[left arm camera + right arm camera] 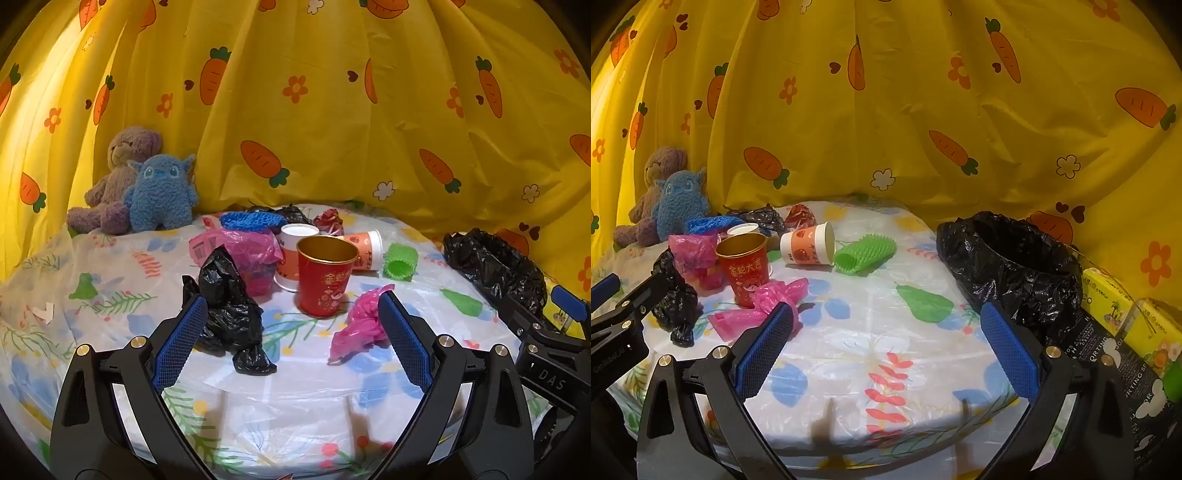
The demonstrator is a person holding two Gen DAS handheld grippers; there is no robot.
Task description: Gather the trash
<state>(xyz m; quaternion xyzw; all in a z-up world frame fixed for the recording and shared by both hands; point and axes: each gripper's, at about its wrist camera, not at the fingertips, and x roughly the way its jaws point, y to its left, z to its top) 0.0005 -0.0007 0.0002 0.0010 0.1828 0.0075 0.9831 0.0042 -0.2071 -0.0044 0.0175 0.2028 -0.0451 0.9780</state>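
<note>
Pre-grasp stage: left gripper (291, 325) and right gripper (886, 339) both spread wide, empty, above counter (849, 332). Trash incl. red cup (325, 280) sits mid-counter; bin bag (1015, 258) at right. Next: close on one item.

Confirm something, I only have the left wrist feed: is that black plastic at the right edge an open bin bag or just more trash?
Observer: It's a bin bag. The right wrist view shows the black bin bag with its mouth spread wide, facing up.
Operator: Right gripper state? I only see its side.
Observer: The right gripper is open, with nothing between its fingers.
Operator: Anything past the bag?
Observer: Two yellow boxes sit beside it on its right, outside your frame.
</note>
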